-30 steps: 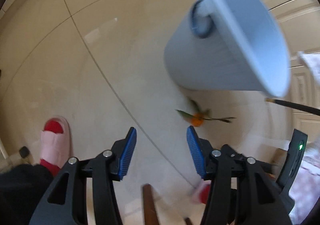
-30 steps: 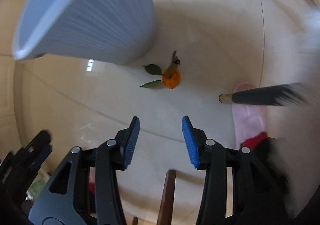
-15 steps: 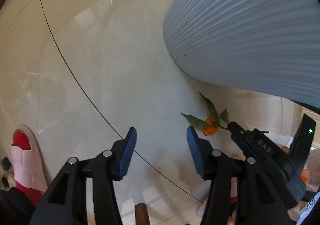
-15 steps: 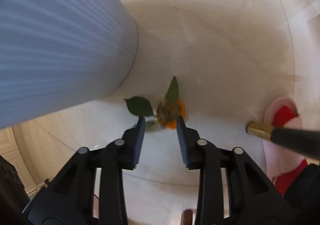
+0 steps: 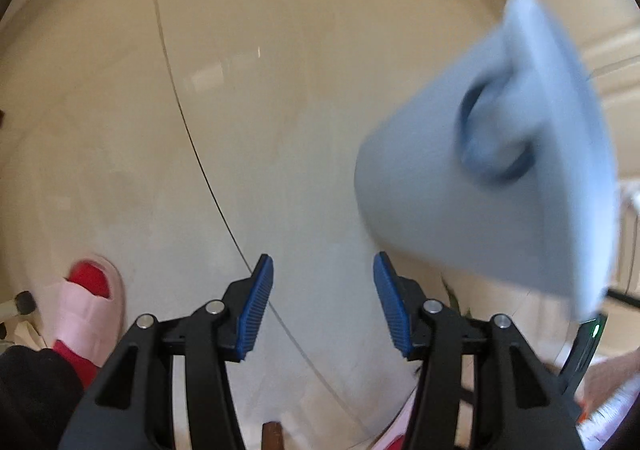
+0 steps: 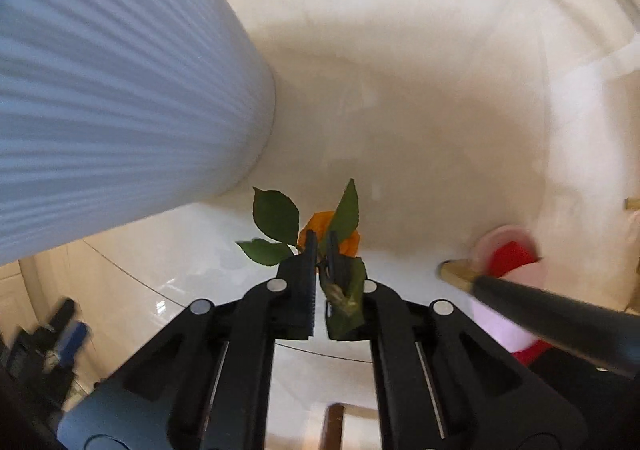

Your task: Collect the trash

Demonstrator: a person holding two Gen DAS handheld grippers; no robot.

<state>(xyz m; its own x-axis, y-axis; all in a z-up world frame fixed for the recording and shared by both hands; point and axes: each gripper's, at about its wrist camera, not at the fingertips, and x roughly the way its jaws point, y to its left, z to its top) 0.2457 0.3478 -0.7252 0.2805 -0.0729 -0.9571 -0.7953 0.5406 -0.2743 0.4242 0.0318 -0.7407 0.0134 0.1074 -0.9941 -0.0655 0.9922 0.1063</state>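
the right gripper (image 6: 321, 246) points straight down at the floor and its jaws are pressed together on the leafy stem of a small orange fruit (image 6: 347, 242), a tangerine-like piece with several green leaves (image 6: 277, 214) fanning out to the left and above the fingertips. one crumpled leaf is trapped along the inner side of the right finger. the fruit sits just past the tips, partly hidden behind them, close to the foot of the pale blue ribbed trash bin (image 6: 120, 97), which fills the upper left of the right wrist view. whether the fruit is touching the glossy cream tile floor (image 6: 420, 129) or just above it cannot be told. a black chair leg with a brass tip (image 6: 460, 274) crosses the lower right, beside a pink slipper over a red sock (image 6: 508, 254). in the left wrist view the left gripper (image 5: 323, 304) hangs with its blue-padded jaws apart and nothing between them, above bare tile with a dark grout line (image 5: 208, 185) running diagonally. the same bin (image 5: 480, 185) appears blurred at right, showing its round side handle. the other pink slipper (image 5: 90, 310) stands at the lower left of that view.
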